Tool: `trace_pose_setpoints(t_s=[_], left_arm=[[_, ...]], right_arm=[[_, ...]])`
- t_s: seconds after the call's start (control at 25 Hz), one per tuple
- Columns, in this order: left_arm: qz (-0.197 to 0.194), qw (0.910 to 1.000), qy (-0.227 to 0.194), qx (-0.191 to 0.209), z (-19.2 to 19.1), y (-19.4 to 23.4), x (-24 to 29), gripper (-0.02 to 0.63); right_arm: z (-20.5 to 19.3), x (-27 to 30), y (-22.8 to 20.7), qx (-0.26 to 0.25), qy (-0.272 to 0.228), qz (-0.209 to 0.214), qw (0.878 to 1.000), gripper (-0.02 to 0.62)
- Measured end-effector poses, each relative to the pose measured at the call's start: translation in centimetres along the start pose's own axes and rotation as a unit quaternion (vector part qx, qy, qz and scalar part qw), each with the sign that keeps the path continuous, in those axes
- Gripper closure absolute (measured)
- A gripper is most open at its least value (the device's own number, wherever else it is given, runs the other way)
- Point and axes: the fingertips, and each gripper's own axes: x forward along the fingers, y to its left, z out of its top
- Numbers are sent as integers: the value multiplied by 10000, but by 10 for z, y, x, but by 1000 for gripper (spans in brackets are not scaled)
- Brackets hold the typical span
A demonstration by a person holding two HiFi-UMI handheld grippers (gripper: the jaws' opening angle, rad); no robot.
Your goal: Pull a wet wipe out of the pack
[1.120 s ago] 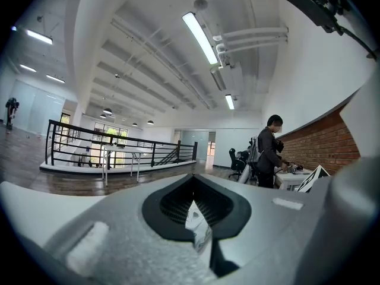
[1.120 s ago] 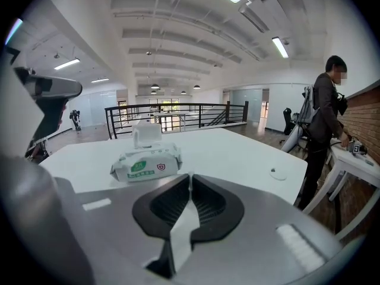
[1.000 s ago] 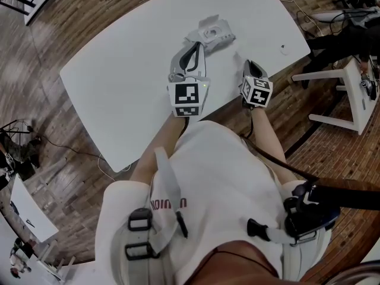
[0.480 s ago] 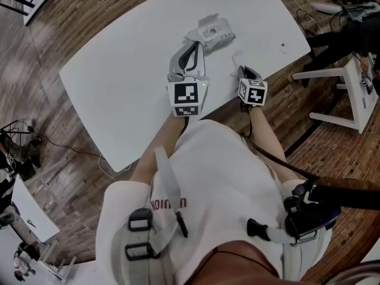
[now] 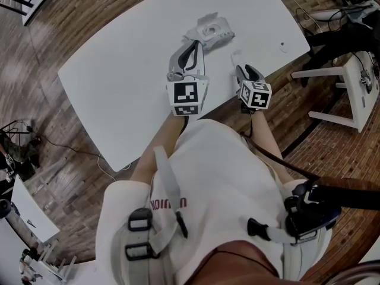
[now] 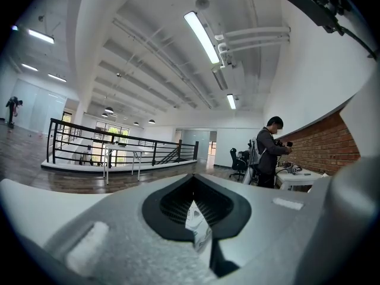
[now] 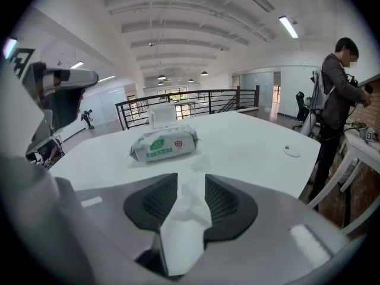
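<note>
- Right gripper: we see its jaws apart, having just been opening. The wet wipe lies loose between them, and the pads no longer press on it.
- Wet wipe: it is clear of the pack and sits just inside the near edge of the table, towards the right-hand corner.
- Left gripper: the jaws are closed on a thin printed slip of film. We take this to be the end seam of the pack, which lies further in from the near edge with its lid flipped up.
- Risk 1: the damp wipe may cling to one pad. We judge that lifting the right gripper away too soon could carry the wipe along, or drag it over the near edge.
- Risk 2: the left gripper's hold is on a narrow strip only. A tug or twist there could let the seam slip out and the pack slide.
- Risk 3: with the lid left up, the wipes remaining inside would dry out.
- Surface: a plain white tabletop, bare apart from the pack, the wipe and a small round disc close to the right-hand edge.
- Room: a large open hall with a wooden floor, a black railing, long ceiling lights and a brick wall. A second white table stands off to the right, and a person stands beside it.
</note>
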Motion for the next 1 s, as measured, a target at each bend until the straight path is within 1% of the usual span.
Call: trace_pose_setpoints(t_s=[0.2, 0.32, 0.36, 0.48, 0.56, 0.6, 0.64, 0.72, 0.84, 1.0], left_arm=[[-13, 10000, -13, 0, 0, -2, 2, 603], [-15, 10000, -4, 1, 0, -3, 1, 603], [-9, 10000, -4, -6, 0, -2, 1, 603], [14, 10000, -24, -20, 0, 0, 1, 603], [30, 10000, -62, -5, 3, 2, 2, 603], [45, 9999, -90, 3, 6, 3, 2, 603], [64, 9999, -119, 10, 8, 5, 2, 603], [95, 9998, -163, 24, 12, 8, 3, 604], [108, 9998, -187, 34, 14, 9, 3, 604], [108, 9997, -193, 48, 15, 9, 3, 603]], right_arm=[[53, -18, -1, 41, -756, 22, 9971, 448], [94, -35, 7, -79, -1343, 70, 9909, 453], [110, -42, 11, -139, -1572, 73, 9874, 456], [153, -69, 25, -336, -2259, 72, 9735, 500], [173, -86, 37, -462, -2666, 116, 9626, 532], [180, -92, 43, -522, -2828, 130, 9577, 537], [184, -97, 48, -578, -2957, 125, 9535, 565], [190, -103, 55, -624, -3139, 111, 9473, 589], [192, -106, 61, -568, -3271, 154, 9431, 589], [192, -106, 61, -582, -3251, 144, 9438, 589]])
